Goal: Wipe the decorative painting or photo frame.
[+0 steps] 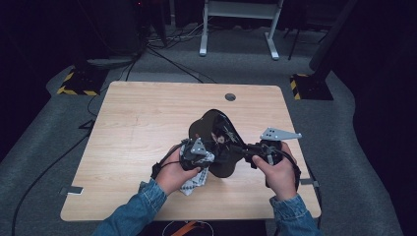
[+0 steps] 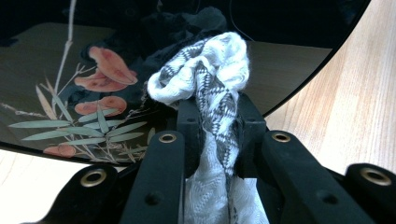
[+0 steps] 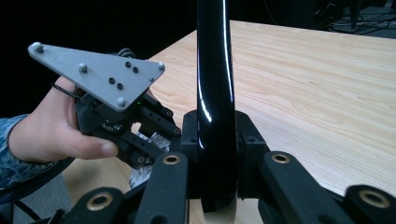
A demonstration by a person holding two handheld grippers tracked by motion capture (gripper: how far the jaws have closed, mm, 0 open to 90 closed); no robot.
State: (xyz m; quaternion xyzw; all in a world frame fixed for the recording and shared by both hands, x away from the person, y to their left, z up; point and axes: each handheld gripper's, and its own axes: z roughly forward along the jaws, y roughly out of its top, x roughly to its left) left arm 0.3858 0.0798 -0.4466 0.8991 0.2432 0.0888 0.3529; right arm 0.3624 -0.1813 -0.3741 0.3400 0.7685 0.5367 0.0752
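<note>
A glossy black plate (image 1: pixel 216 132) with a painted flower-and-leaf pattern (image 2: pixel 93 93) is held up on edge above the table. My right gripper (image 1: pixel 248 150) is shut on its rim, which runs as a black vertical band (image 3: pixel 215 93) between the jaws. My left gripper (image 1: pixel 199 155) is shut on a white cloth with a black zigzag pattern (image 2: pixel 210 84). The bunched end of the cloth presses against the plate's shiny face. The rest of the cloth (image 1: pixel 192 184) hangs below the left hand. In the right gripper view the left gripper (image 3: pixel 140 135) sits just left of the plate.
The wooden table (image 1: pixel 147 118) has a round cable grommet (image 1: pixel 230 97) near its far edge. Cables and a white desk frame (image 1: pixel 241 24) lie on the grey floor beyond. Two black bases with yellow hazard stripes (image 1: pixel 78 83) flank the table's far corners.
</note>
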